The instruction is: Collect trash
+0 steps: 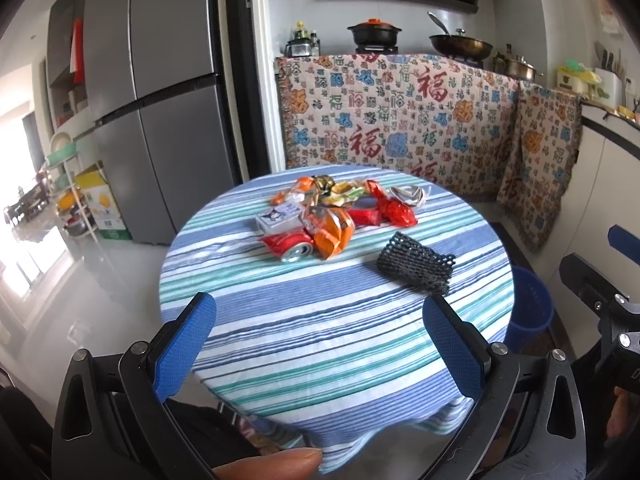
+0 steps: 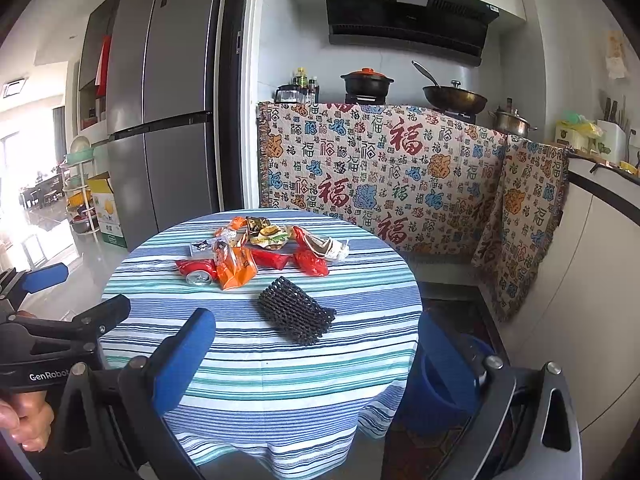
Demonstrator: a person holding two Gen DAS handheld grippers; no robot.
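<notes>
Both tools hang wide apart, empty, at the surface's [image 1: 280,344] near edge. The black foam net [image 2: 295,311] lies nearest, ahead of the right tool [image 2: 320,364]; the left tool [image 1: 320,344] faces the wrapper pile [image 1: 332,216] beyond.

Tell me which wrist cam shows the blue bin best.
Left wrist: the blue bin stands unobstructed on the floor beside the table, rim and wall visible. In the right wrist view the bin is mostly hidden behind the right gripper finger.
</notes>
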